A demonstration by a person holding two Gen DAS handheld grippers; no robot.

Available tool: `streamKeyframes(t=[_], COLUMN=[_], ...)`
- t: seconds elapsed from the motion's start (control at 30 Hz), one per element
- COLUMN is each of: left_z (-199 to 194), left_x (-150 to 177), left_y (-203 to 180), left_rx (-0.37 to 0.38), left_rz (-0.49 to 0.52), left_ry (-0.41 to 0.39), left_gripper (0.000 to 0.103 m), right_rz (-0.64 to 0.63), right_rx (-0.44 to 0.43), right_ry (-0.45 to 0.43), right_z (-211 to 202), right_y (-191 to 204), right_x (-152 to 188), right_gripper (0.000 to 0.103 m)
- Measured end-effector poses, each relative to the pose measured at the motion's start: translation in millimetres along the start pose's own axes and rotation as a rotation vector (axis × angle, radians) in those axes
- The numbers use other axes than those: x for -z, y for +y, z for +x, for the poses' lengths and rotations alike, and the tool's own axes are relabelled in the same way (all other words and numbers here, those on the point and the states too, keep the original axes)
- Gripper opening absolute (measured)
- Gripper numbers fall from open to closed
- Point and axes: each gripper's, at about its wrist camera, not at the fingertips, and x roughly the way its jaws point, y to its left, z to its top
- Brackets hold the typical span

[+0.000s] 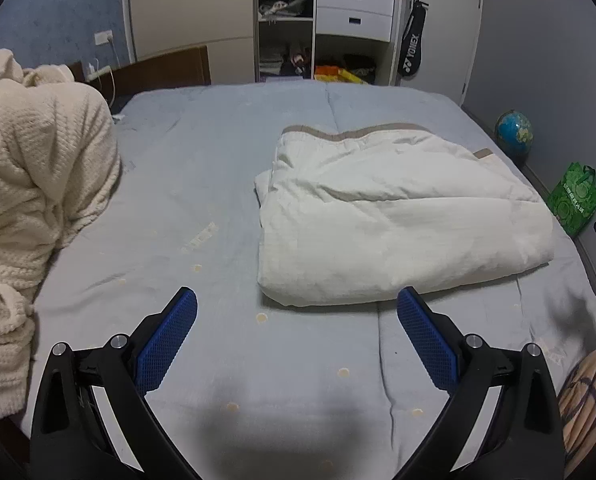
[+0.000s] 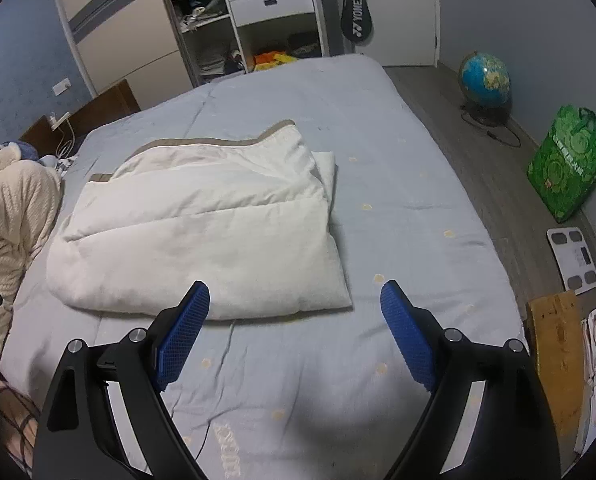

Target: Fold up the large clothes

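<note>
Left gripper (image 1: 297, 306) and right gripper (image 2: 295, 300) raised above the pale blue quilted bed (image 1: 201, 184), jaws of both spread wide and released, blue textured pads bare, nothing grasped. White padded comforter with a tan border strip (image 1: 394, 216), folded into a thick, roughly rectangular bundle, lying flat on the bed just ahead of the jaws: ahead and to the right of the left jaws, ahead and to the left of the right jaws (image 2: 201, 232), near fold edge close to the fingertips but apart from them. Judged state of the task: this piece essentially folded, layers stacked, far corner slightly uneven where the tan border shows; perhaps one more halving or a light straightening left. Cream waffle-knit robe-like garment (image 1: 29, 208) heaped unfolded far to the left of the left jaws, likely the next large item. Containers: white open wardrobe shelving (image 1: 285, 36) well beyond the jaws, stuffed with assorted clothes and an orange-yellow item on the bottom shelf, exact contents too small to tell; white two-drawer unit (image 1: 354, 10) beside it, drawers closed, small items on top; green patterned shopping bag (image 2: 566, 176) on the floor far to the right of the right jaws, contents not visible.
</note>
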Motion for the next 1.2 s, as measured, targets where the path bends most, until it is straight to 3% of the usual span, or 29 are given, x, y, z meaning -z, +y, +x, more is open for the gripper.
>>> streamKeyframes(t=[0.4,0.7,0.77,0.9,1.2], left_z=[-25.9,-31.8,-29.9,-25.1,-24.1], left_x=[28.3,48.6,50.9,52.8,55.3], left_y=[-25.4,-45.8,-45.7,-46.6,-44.0], left_rx=[0.006,0.008,0.021,0.036,0.020], left_rz=[-0.001,0.069,0.052,0.039,0.024], left_ry=[-0.033,-0.053,-0.052,-0.044,-0.039], left_gripper=[0.096,0.096,0.096,0.096,0.096], right_rz=[-0.100,-0.102,-0.101,-0.100,-0.195], right_rx=[-0.012,-0.053,-0.055,-0.060,0.019], right_ry=[-0.022,-0.064,-0.070,-0.062,-0.063], right_z=[-36.7,-51.1,-51.2,-50.3,-47.8], right_y=[30.7,46.2,50.0,59.1,80.9], right_x=[45.3,70.4,73.7,78.9,83.3], right_gripper=[0.083,0.084,0.089,0.090,0.092])
